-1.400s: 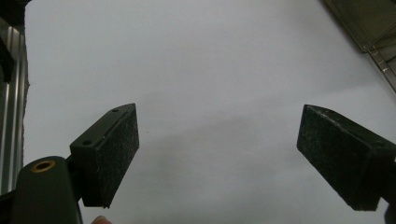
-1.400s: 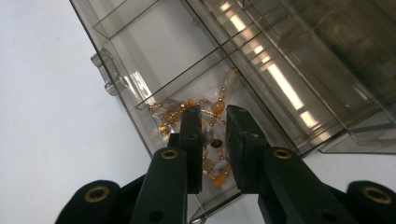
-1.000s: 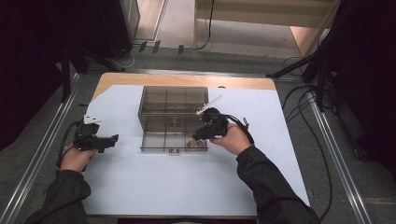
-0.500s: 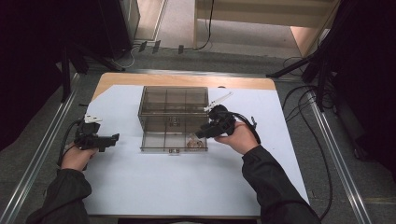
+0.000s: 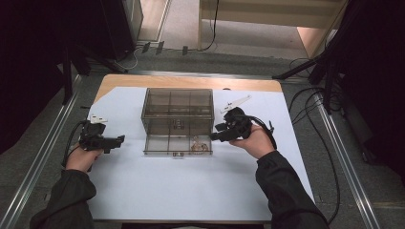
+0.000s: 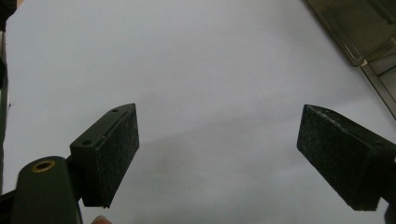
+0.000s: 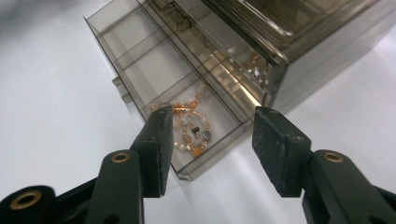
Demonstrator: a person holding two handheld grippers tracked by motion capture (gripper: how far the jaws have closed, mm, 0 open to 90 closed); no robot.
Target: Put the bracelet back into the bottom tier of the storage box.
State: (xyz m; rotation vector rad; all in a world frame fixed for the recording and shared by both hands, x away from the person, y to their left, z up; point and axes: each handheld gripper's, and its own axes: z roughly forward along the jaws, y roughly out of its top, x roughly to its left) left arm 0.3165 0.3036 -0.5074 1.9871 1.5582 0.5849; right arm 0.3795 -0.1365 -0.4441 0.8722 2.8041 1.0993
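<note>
A smoky clear drawer box (image 5: pixel 177 107) stands mid-table with its bottom drawer (image 5: pixel 162 144) pulled out toward me. A beaded orange and pearl jewellery piece (image 5: pixel 199 144) lies in the drawer's right compartment (image 7: pixel 191 133). My right gripper (image 5: pixel 214 136) hovers just right of that compartment. Its jaws have just been opening and stand apart with nothing pressed between them (image 7: pixel 212 116); the beads lie below and beyond them. At the table's left my left gripper (image 5: pixel 122 139) points toward the box, wide open and empty over the white sheet (image 6: pixel 217 121).
A white sheet (image 5: pixel 191 191) covers the wooden table. A small white part (image 5: pixel 236 102) lies behind the right gripper, and a white tag (image 5: pixel 98 118) behind the left one. The box's corner (image 6: pixel 369 32) is ahead of the left gripper. Cables trail off the right edge.
The right gripper has drawn back to the right from over the drawer and its jaws have spread. The beaded piece now lies free in the drawer. The left hand stayed put.
</note>
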